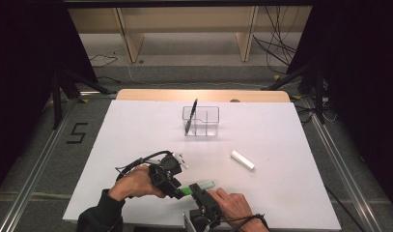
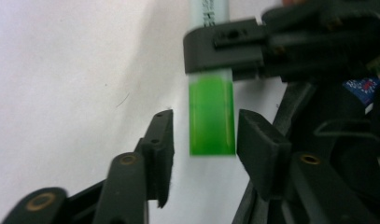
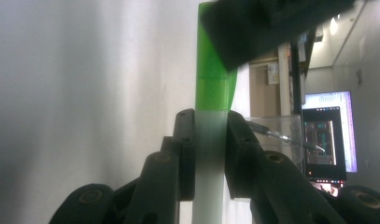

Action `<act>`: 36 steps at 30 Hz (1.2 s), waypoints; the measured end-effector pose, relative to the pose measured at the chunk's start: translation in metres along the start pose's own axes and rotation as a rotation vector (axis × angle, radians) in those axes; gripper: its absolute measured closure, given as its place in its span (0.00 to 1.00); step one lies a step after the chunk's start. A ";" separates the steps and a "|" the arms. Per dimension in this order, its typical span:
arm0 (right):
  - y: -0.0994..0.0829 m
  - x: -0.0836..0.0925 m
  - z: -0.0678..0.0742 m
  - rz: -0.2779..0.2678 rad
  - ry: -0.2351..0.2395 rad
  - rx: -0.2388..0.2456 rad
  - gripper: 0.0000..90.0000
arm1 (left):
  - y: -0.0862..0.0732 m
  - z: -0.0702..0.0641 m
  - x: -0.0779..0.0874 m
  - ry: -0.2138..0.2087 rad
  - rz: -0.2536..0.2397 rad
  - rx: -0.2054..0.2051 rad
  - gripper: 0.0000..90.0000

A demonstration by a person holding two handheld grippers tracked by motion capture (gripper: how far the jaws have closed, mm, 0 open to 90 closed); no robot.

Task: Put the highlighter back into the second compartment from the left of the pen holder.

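A marker with a pale barrel [image 1: 206,184] and a green cap [image 1: 186,191] is held just above the white table top near its front edge. My right gripper [image 1: 198,189] is shut on the barrel; in the right gripper view its pads [image 3: 187,154] press both sides of the white barrel [image 3: 210,186]. My left gripper [image 1: 179,191] comes in from the left, its jaws open around the green cap [image 2: 211,116]. In the left gripper view, one pad [image 2: 163,149] stands clear of the cap. The other pad [image 2: 257,149] sits right beside it.
A clear divided box [image 1: 206,126] stands at the middle back of the white table top [image 1: 136,130], with a black pen [image 1: 190,116] leaning in it. A short white stick [image 1: 243,160] lies to the right of centre. A person's hands hold both grippers at the front edge.
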State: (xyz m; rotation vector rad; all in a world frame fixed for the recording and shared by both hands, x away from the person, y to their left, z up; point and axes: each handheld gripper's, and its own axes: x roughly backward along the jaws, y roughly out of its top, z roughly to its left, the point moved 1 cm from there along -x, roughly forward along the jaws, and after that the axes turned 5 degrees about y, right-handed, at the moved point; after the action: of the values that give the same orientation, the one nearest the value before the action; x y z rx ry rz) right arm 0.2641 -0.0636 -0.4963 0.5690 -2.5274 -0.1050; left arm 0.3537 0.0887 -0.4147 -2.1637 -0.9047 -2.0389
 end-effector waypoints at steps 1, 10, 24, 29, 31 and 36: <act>-0.002 0.000 -0.002 -0.013 -0.010 0.009 0.86 | -0.001 0.001 0.001 0.014 -0.002 0.005 0.55; -0.013 0.002 -0.010 -0.026 -0.005 -0.083 0.86 | -0.011 0.010 0.016 0.063 -0.064 0.036 0.37; -0.065 0.009 -0.064 -0.108 0.015 -0.588 0.86 | -0.042 0.032 0.011 0.114 -0.321 0.147 0.20; -0.087 0.011 -0.084 -0.208 0.081 -0.880 0.86 | -0.055 0.036 0.000 0.174 -0.457 0.182 0.18; -0.096 0.010 -0.089 -0.244 0.103 -0.981 0.86 | -0.060 0.037 -0.003 0.192 -0.506 0.195 0.18; -0.111 0.005 -0.099 -0.334 0.151 -1.156 0.86 | -0.068 0.033 -0.007 0.222 -0.624 0.211 0.18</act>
State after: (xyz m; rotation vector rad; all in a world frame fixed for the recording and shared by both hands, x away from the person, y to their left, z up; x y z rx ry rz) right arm 0.3537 -0.1621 -0.4299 0.4467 -1.7663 -1.4413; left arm 0.3552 0.1558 -0.4496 -1.6325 -1.8320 -2.2126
